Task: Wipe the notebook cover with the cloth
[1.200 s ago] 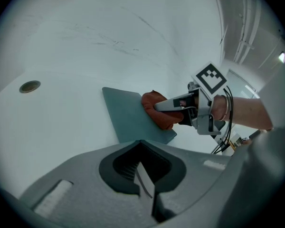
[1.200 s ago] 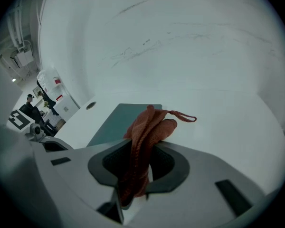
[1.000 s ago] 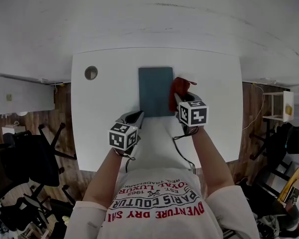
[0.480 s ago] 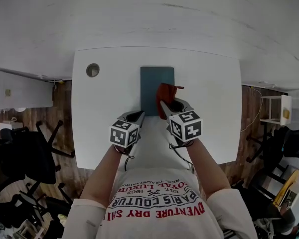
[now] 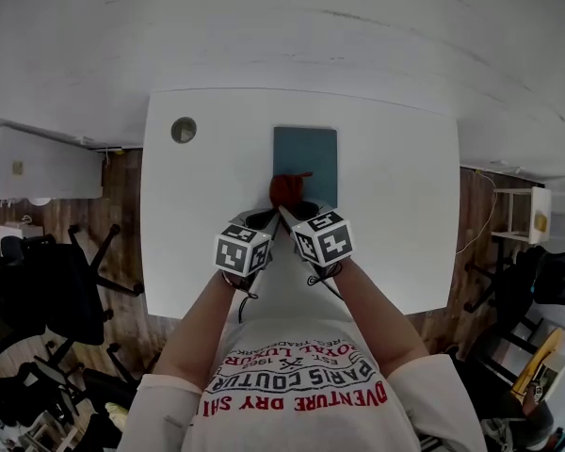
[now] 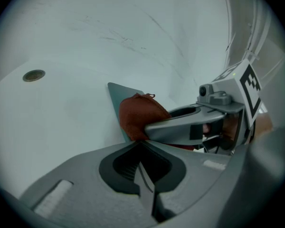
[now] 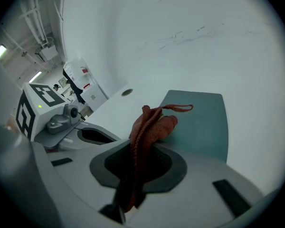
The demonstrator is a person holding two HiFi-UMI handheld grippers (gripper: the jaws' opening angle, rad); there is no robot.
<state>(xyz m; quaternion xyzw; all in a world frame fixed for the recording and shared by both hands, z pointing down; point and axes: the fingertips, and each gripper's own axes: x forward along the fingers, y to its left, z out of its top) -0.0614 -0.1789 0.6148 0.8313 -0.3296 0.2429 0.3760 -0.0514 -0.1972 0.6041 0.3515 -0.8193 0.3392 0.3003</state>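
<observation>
Rust-red cloth (image 5: 287, 188) is now at the near-left corner of the teal notebook (image 5: 311, 153). One second ago it was at the right edge of the cover. So you have drawn it across the cover from right to left and a little toward you, and I judge this to be one wiping stroke along the near part.

Your right hand-held gripper (image 5: 290, 208) came with it. It was well to the right of the left one; now the two are just beside each other. Its jaws are clenched on the cloth: in the right gripper view the fabric is pinched between them, and a bunch of it with a small loop stands out in front, over the cover.

Your left hand-held gripper (image 5: 262, 220) has almost not moved. It rests near the near-left corner of the notebook, with its jaws closed together and nothing between them. I cannot tell if it touches the cover.

The notebook lies flat in the same place on the white tabletop (image 5: 395, 205), in the middle of the far half, right of the round hole (image 5: 184, 129).

For the task, this means the near strip has probably been wiped, while the far part of the cover is not yet reached. The next stroke should probably go farther from you. Be careful that the two grippers do not knock together.
</observation>
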